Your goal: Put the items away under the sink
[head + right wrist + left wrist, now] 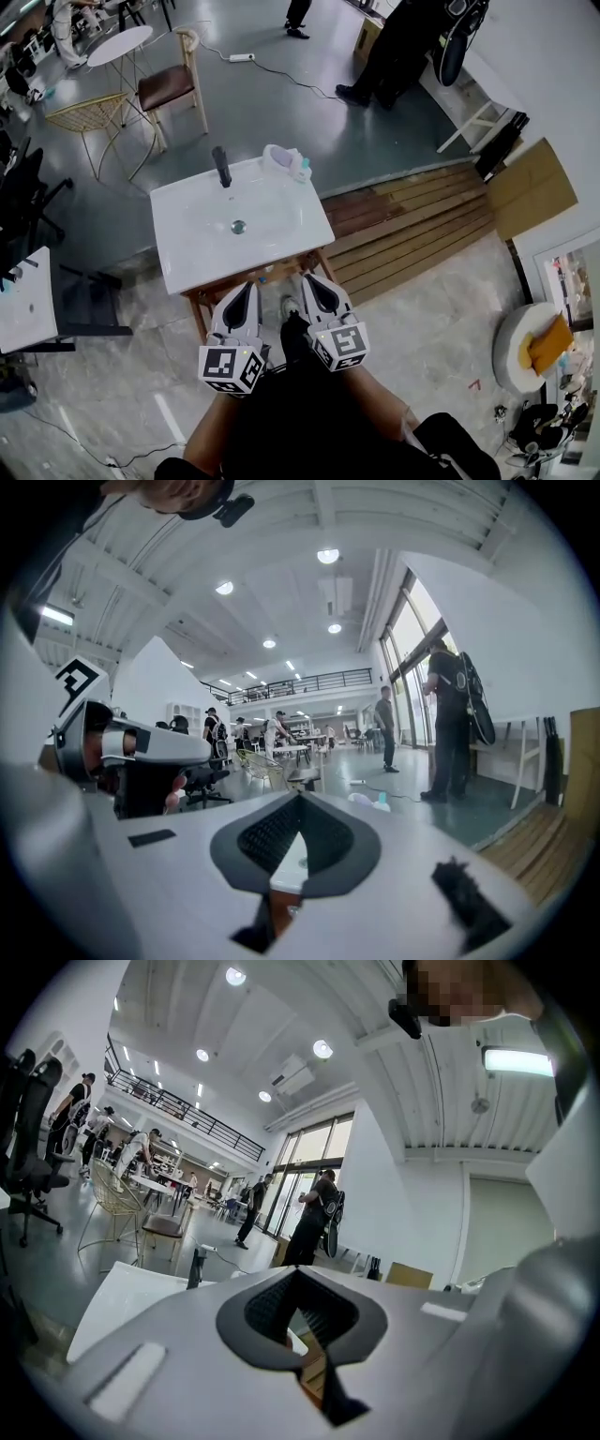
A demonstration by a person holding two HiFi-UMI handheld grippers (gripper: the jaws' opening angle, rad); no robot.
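left hand-held gripper (246,289) and right hand-held gripper (307,281) clenched, empty; white item (284,161), perhaps soap, lies beyond the sink (202,225), nearer the right.

A faucet (221,166) stands far on the sink (192,248); a chair (169,87) behind it; planks (412,220) to its right.

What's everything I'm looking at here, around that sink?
Sink: one, white, on a wooden stand, centre.
Tap: one, black, sink's back edge.
Small items: pale and teal, sink's back right corner; count unclear.
Chairs: two beyond the sink, brown-seated chair, yellow wire chair.
Round table: one, white, top left.
Planks: brown, floor right of sink.
Left gripper, right gripper: white, shut, empty, near the sink's front.
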